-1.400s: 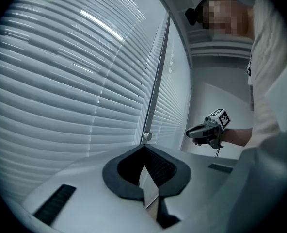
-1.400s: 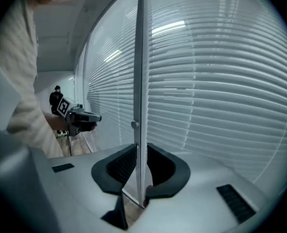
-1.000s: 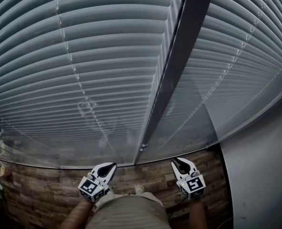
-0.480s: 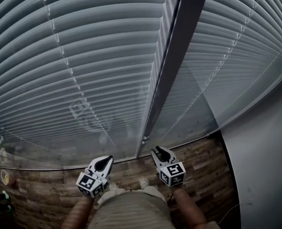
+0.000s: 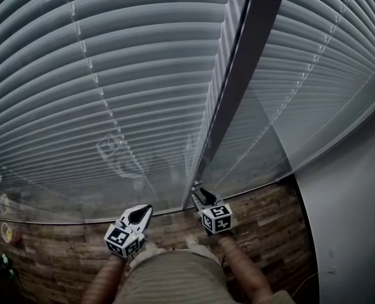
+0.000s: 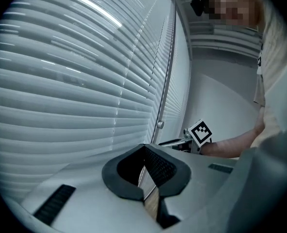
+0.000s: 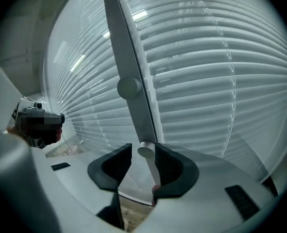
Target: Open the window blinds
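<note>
Smooth grey slatted blinds curve behind glossy glass. At two o'clock from the closed left gripper, the right gripper has just been opening its jaws, with a small round knob between them.

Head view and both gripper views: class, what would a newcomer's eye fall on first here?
The closed window blinds fill nearly the whole head view, split by a dark upright frame, with a strip of wood-look floor below. At the frame's foot the right tongs have just been opening, and the right gripper view shows the end of a pale wand between their jaws.
</note>
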### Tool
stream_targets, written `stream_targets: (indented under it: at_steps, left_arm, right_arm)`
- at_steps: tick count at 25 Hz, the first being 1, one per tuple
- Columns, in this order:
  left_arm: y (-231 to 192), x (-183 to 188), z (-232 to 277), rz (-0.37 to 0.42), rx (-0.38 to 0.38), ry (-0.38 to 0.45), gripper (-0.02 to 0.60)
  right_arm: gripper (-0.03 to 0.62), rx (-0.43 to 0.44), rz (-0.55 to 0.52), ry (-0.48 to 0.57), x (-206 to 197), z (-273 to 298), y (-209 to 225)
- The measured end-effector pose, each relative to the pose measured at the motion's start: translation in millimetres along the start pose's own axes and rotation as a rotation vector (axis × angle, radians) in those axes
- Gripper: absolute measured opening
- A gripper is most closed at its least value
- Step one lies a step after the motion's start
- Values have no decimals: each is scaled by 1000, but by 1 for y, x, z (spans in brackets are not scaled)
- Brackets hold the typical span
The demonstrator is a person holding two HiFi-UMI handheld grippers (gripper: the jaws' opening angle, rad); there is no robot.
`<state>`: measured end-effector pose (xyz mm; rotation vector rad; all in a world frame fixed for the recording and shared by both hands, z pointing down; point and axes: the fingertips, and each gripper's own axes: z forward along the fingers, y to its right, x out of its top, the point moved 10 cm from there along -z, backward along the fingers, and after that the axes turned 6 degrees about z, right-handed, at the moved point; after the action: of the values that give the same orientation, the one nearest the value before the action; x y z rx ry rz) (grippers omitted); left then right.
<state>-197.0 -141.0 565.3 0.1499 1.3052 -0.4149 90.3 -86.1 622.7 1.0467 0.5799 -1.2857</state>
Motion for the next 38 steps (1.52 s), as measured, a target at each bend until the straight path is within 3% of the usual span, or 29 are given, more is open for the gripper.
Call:
stream_targets:
  at_steps: [17,29,36,38]
  left_arm:
    - [-11,-23,-9,-76,84,-37,6]
    - [0,-7,-4,-80,62,-54,6]
    - [-3,-8,-8,-101,63,-45,6]
    - [-3,-2,-10,-123,59,-37,6]
  right_arm:
    - [135,-60,5,49,-2,19,3]
    - [133,-225,-278,37,8,13,-22]
    - [132,-332,-524,-4,6,14,-37]
    - [133,-330,-514,-10,12,12,-38]
